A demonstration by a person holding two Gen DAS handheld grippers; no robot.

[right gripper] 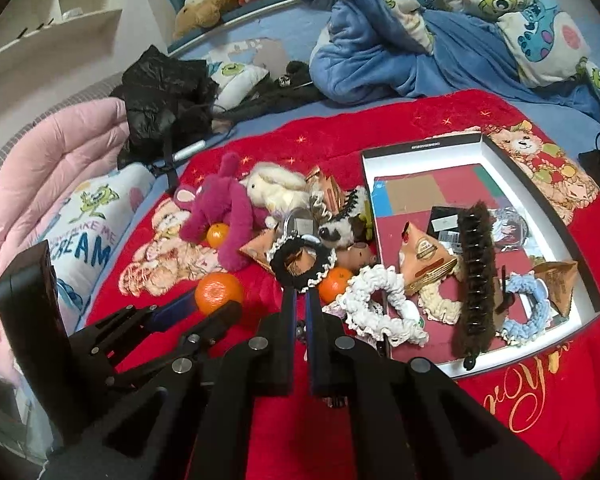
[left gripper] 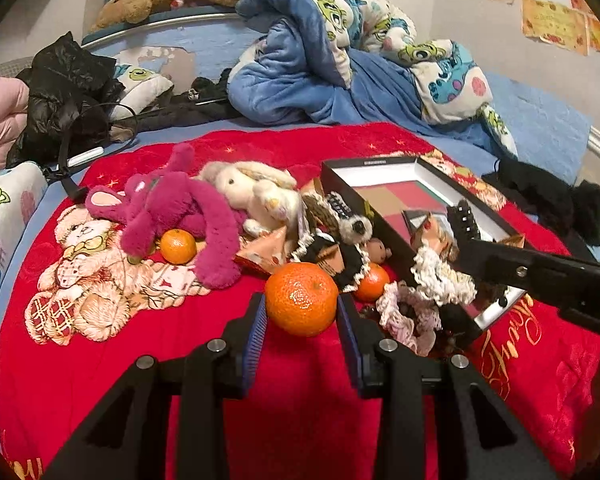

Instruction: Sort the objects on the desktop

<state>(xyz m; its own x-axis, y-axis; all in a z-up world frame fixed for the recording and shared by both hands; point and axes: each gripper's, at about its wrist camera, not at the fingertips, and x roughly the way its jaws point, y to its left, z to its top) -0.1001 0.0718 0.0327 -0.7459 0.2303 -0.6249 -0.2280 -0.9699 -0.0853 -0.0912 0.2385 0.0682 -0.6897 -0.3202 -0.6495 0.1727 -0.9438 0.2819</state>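
Note:
My left gripper (left gripper: 301, 306) is shut on a tangerine (left gripper: 301, 299) just above the red blanket; it also shows in the right wrist view (right gripper: 219, 293). My right gripper (right gripper: 300, 294) is shut on a black scrunchie with white lace trim (right gripper: 303, 261), held left of the black-rimmed box (right gripper: 540, 184). Two more tangerines lie on the blanket (left gripper: 178, 246) (left gripper: 372, 282). In the box are a brown hair claw (right gripper: 474, 276), a cream scrunchie (right gripper: 440, 306), a blue scrunchie (right gripper: 520, 312) and triangular snack packs (right gripper: 426, 258). A white scrunchie (right gripper: 380, 304) hangs over the box's rim.
A magenta plush (left gripper: 180, 216), a white plush rabbit (left gripper: 256, 192) and small plush toys (left gripper: 354, 226) are piled at the blanket's middle. Blue bedding (left gripper: 320, 72), a black bag (left gripper: 68, 92) and a pink quilt (right gripper: 40, 168) surround the blanket.

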